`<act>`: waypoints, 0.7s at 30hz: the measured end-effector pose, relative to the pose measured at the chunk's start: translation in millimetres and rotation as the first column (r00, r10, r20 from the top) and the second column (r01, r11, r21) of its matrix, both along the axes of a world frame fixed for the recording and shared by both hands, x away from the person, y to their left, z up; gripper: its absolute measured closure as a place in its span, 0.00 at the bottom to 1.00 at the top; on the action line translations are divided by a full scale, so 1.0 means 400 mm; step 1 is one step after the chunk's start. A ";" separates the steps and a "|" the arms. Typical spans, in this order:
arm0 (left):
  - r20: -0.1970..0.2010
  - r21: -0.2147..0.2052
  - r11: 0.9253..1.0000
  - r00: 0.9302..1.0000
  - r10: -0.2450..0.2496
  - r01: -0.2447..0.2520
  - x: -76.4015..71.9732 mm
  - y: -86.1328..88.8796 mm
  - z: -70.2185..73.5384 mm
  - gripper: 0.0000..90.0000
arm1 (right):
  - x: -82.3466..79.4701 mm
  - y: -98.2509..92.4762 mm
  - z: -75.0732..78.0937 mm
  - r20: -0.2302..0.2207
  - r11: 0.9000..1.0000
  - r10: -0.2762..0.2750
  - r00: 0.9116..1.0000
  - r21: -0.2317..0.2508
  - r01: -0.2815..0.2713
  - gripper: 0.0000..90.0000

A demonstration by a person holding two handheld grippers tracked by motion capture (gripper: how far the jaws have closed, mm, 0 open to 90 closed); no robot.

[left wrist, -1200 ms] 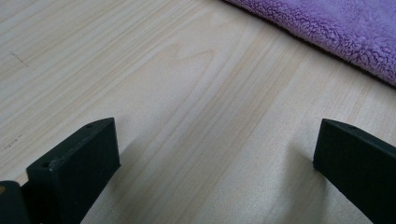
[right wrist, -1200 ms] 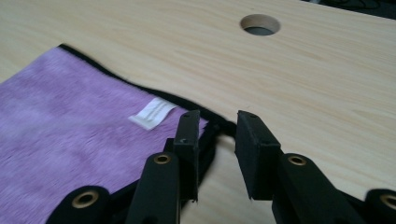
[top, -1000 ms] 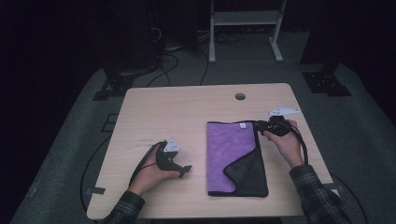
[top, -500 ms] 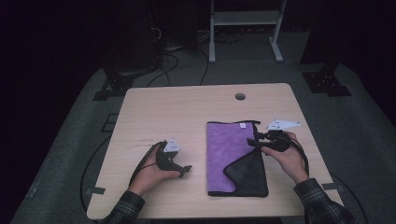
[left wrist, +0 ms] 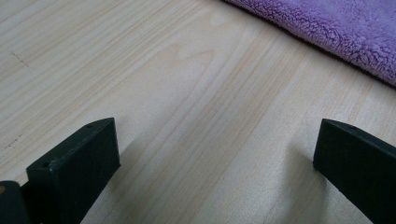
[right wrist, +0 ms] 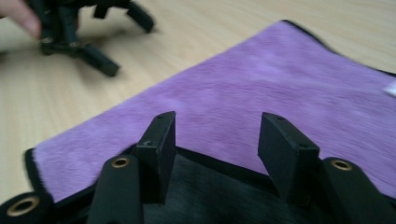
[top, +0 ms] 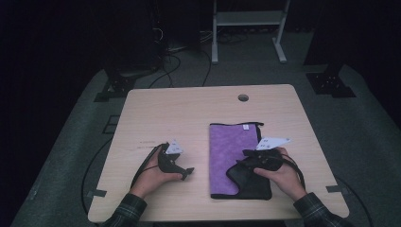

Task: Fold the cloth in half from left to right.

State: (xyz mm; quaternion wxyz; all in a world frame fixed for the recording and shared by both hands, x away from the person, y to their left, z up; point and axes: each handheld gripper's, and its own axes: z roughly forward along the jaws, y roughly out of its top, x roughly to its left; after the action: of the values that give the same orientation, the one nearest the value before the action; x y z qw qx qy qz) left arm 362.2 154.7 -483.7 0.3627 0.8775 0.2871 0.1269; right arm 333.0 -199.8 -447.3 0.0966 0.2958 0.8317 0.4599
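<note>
Left gripper point(top: 185, 171) rested on table point(top: 189, 113), lower left of frame, jaws wide, nothing between them. One purple towel point(top: 229, 151) lay flat lower centre, its near right corner turned back, dark underside point(top: 248, 177) showing. Right gripper point(top: 241, 163) hovered above that flap, lower right, jaws just opening, half apart, empty. Fold begun; most left. Count: two grippers, one towel, one table.

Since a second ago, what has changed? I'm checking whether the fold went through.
The right tool came from the far right corner of the purple fleece cloth with black backing toward the person, to its near part, its jaws just opening with nothing between them. The black folded-over flap, left tool and light wooden table stayed put.
</note>
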 end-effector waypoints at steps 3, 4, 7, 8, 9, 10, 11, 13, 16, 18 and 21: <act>0.002 -0.001 1.000 1.000 0.000 0.000 0.000 0.000 0.000 0.00 | -0.006 0.031 -0.015 -0.009 0.999 0.033 0.999 -0.020 -0.033 0.50; 0.002 -0.001 1.000 1.000 0.000 0.000 0.000 0.000 0.000 0.00 | -0.006 0.041 -0.023 -0.011 0.998 0.048 0.999 -0.028 -0.048 0.50; 0.003 -0.001 1.000 1.000 -0.001 0.001 0.000 0.000 0.000 0.00 | -0.010 0.064 -0.037 -0.026 0.996 0.069 0.997 -0.050 -0.070 0.50; 0.002 -0.001 1.000 1.000 -0.001 0.001 0.000 0.000 0.000 0.00 | -0.012 0.073 -0.042 -0.031 0.995 0.080 0.996 -0.058 -0.082 0.50; 0.002 -0.001 1.000 1.000 -0.001 0.001 0.000 0.000 0.000 0.00 | -0.013 0.077 -0.044 -0.033 0.995 0.084 0.996 -0.058 -0.086 0.50; 0.003 -0.001 1.000 1.000 -0.001 0.001 0.000 0.000 0.000 0.00 | -0.014 0.084 -0.049 -0.035 0.993 0.093 0.995 -0.063 -0.095 0.50; 0.002 -0.001 1.000 1.000 0.000 0.000 0.000 0.000 0.000 0.00 | -0.016 0.089 -0.052 -0.038 0.993 0.099 0.994 -0.066 -0.102 0.50; 0.002 -0.001 1.000 1.000 -0.001 0.001 0.000 0.000 0.000 0.00 | -0.021 0.101 -0.063 -0.039 0.988 0.121 0.992 -0.090 -0.124 0.49; 0.002 0.000 1.000 1.000 -0.001 0.001 0.000 0.000 0.000 0.00 | -0.027 0.111 -0.069 -0.014 0.981 0.135 0.991 -0.136 -0.136 0.50; 0.002 0.000 1.000 1.000 0.000 0.000 0.000 0.000 0.000 0.00 | -0.027 0.112 -0.071 -0.005 0.979 0.136 0.991 -0.152 -0.135 0.53; 0.002 0.000 1.000 1.000 0.000 0.000 0.000 0.000 0.000 0.00 | -0.028 0.111 -0.069 -0.003 0.979 0.131 0.991 -0.155 -0.130 0.62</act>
State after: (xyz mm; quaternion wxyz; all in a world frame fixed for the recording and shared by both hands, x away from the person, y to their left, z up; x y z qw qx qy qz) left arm 362.3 154.7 -483.7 0.3632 0.8772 0.2869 0.1277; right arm 321.7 -155.5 -475.0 0.0919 0.2305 0.8820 0.4005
